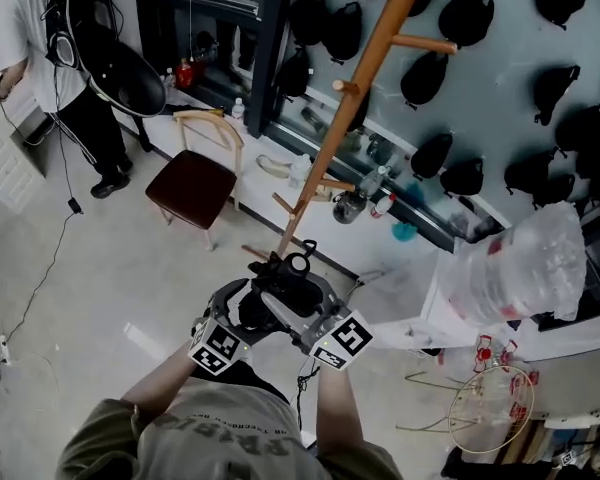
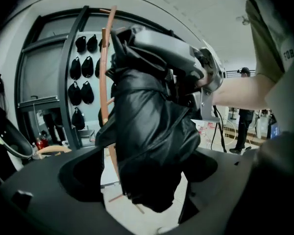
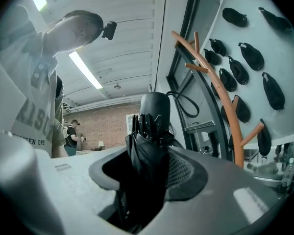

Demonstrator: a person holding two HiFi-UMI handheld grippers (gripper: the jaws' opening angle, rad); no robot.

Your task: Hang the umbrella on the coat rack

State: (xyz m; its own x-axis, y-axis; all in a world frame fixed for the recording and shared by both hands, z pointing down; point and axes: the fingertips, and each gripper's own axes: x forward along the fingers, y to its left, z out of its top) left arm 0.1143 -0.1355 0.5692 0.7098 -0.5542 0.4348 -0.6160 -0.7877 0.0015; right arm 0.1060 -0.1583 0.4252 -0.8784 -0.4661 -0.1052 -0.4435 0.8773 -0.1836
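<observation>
A folded black umbrella (image 1: 283,293) is carried between two hand-held grippers. The right gripper (image 3: 144,180) is clamped round the bundled canopy just under the handle, and the left gripper (image 2: 147,182) is pinched on its looser folds. The wooden coat rack (image 1: 352,103) rises ahead of and above both grippers, its pegs untouched. The wrist strap (image 3: 184,104) loops free beyond the right jaws. The risks: the left hold is on slack fabric that could slide out, and a strap lifted short would miss the peg or knock the rack. No brand shows on the umbrella — lettering on the person's shirt (image 3: 27,114) is only partly legible.
</observation>
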